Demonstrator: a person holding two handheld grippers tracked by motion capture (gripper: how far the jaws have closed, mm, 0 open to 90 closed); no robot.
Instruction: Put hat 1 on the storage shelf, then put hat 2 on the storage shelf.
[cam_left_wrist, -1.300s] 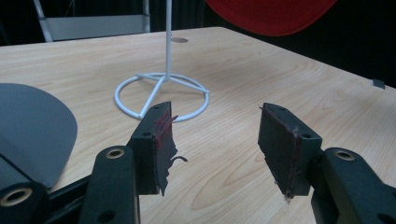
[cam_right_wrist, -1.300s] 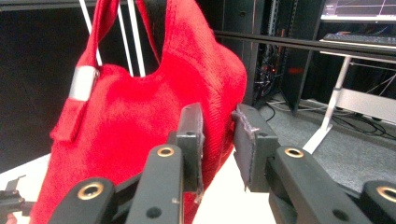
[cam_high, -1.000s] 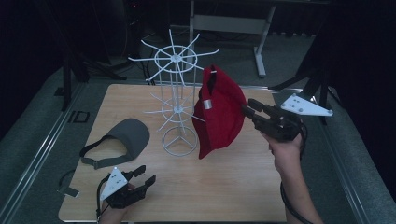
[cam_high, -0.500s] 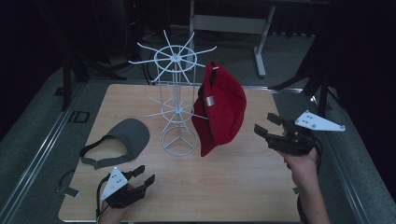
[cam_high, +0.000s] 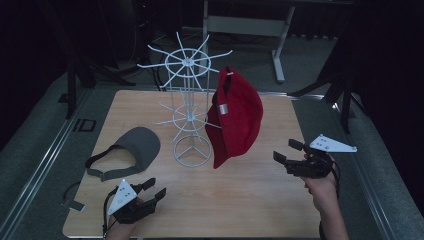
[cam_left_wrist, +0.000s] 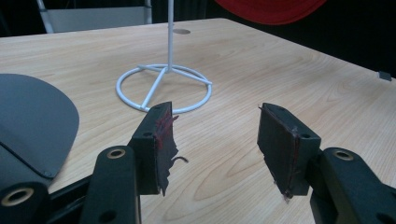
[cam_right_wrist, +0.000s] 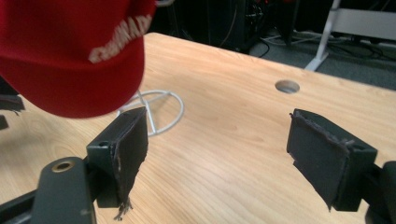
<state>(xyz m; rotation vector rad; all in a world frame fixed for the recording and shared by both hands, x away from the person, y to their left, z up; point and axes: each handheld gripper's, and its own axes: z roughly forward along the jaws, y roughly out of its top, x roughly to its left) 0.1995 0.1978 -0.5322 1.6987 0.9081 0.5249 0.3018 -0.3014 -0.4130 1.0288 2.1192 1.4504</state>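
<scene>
Right gripper (cam_high: 287, 154) sits low over the right side of the wooden table (cam_high: 260, 200), and its two black jaws are spread wide with nothing between them. Its tips aim toward the red cap (cam_high: 235, 117), which hangs from an arm of the white wire hat rack (cam_high: 187, 107), and there is a clear gap between the cap and the jaws. In the right gripper view the cap (cam_right_wrist: 70, 51) fills the top left corner, with pale letters on it, just above the left jaw. The rack's round base (cam_right_wrist: 156, 109) shows under the cap, and a small round hole (cam_right_wrist: 287, 86) lies farther back in the table. Left gripper (cam_high: 152, 189) rests near the front left edge of the table, and its jaws are spread apart too and hold nothing. Just beyond it lies a grey visor (cam_high: 132, 150), flat on the table, beside the rack's base. In the left gripper view the visor's brim (cam_left_wrist: 32, 123) is at the left and the ring base (cam_left_wrist: 163, 88) is straight ahead.
</scene>
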